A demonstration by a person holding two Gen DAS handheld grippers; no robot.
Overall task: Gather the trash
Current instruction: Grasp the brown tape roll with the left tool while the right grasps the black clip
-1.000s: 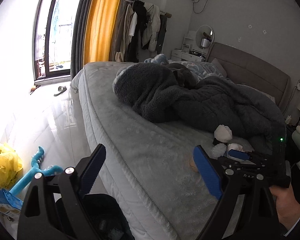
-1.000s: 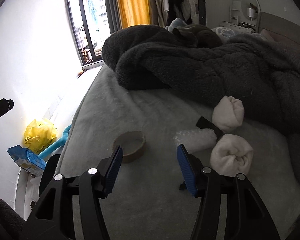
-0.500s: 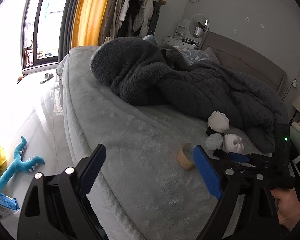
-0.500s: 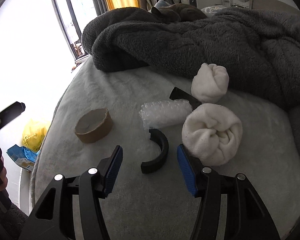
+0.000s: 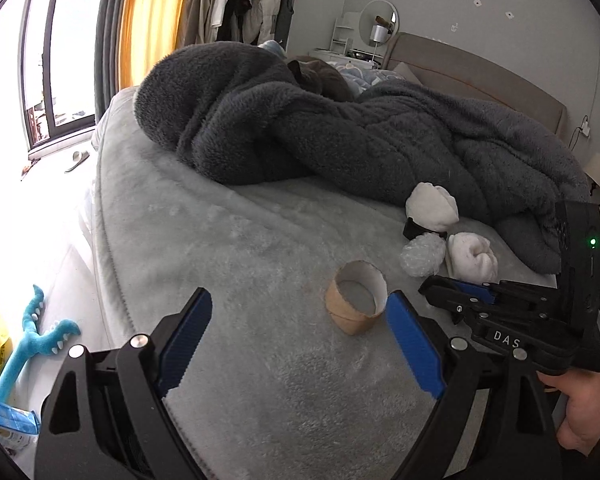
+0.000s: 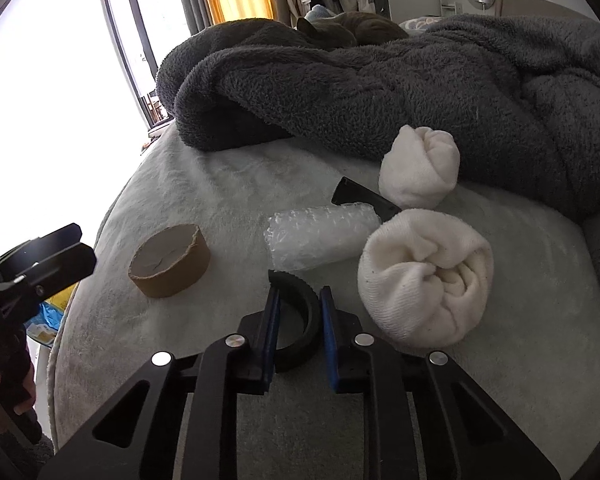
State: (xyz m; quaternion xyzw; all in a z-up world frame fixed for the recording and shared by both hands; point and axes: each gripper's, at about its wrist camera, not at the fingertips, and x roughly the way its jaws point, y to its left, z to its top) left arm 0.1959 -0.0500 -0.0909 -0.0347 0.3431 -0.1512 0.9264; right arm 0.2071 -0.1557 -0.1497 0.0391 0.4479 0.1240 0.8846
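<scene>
We have lowered our right gripper over the bed; tilted downward, its jaws are closing around the black curved plastic piece. Our left gripper hovers spread before the cardboard tape core.

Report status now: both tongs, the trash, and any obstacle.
Right tongs closing on black curved piece. Left tongs open, near cardboard ring. Rolled sock close beside.

You have: a brown cardboard ring; a clear bubble-wrap roll at its 3 o'clock; two white rolled socks; a black curved piece between blue pads; a charcoal fleece blanket; a pale grey bedcover; orange curtains.
</scene>
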